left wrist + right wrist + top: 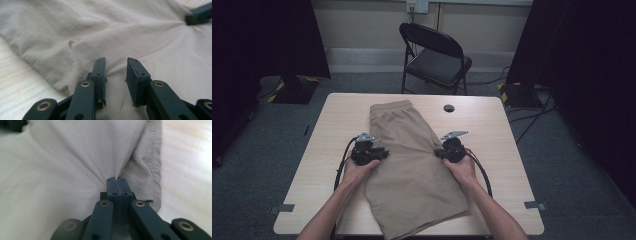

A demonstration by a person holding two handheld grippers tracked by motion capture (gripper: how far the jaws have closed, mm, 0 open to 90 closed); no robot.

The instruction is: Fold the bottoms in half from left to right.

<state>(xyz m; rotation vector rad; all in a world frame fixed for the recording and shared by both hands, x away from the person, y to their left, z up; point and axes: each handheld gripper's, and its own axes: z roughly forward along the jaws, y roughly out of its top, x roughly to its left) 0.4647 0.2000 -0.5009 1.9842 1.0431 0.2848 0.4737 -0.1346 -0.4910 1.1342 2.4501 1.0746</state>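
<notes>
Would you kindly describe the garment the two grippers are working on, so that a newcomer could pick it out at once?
Start at the light wooden table in front of the black folding chair. Down its middle lie the khaki shorts, waistband toward the chair. They are the one cloth item there, flanked by the left gripper, jaws open over the fabric, and the right gripper, jaws pinching a fold.

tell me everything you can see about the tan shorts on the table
The tan shorts look like soft, creased cotton, with a gathered waistband at the far end and hemmed legs toward the person. They lie flat along the light wooden table. The right tongs are shut, pinching a fold near the hemmed edge; the left tongs are open over the opposite side.
</notes>
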